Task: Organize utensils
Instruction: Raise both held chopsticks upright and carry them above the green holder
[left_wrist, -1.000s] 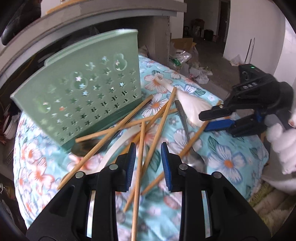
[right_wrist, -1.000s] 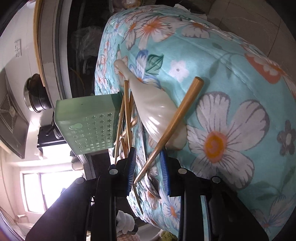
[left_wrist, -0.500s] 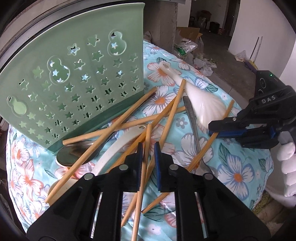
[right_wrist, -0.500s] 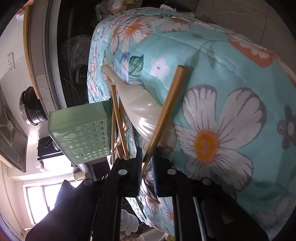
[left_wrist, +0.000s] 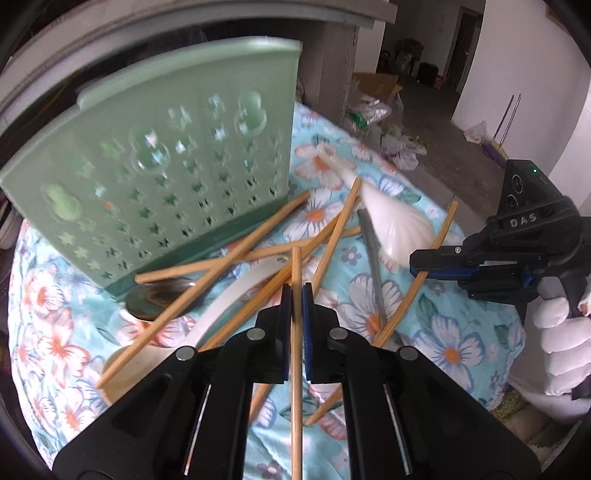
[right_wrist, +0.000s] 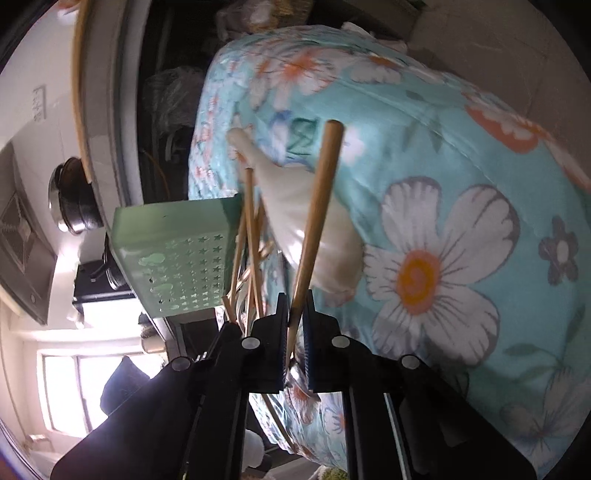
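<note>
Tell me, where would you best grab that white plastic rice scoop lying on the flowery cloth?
By its narrow handle, coming from above. The white rice scoop lies flat on the cloth, its blade too wide to pinch. The handle end points away from the chopstick pile, so it looks freest there.

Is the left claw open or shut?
Shut: the left claw pinches a chopstick between its blue pads.

Home kitchen, mid-clutter: pot (right_wrist: 72, 201) on stove under range hood (right_wrist: 22, 258), green utensil rack (left_wrist: 159, 173) & chopsticks (left_wrist: 236, 273) on floral-cloth worktop (left_wrist: 454, 343), cardboard box (left_wrist: 376, 86) on floor.
</note>
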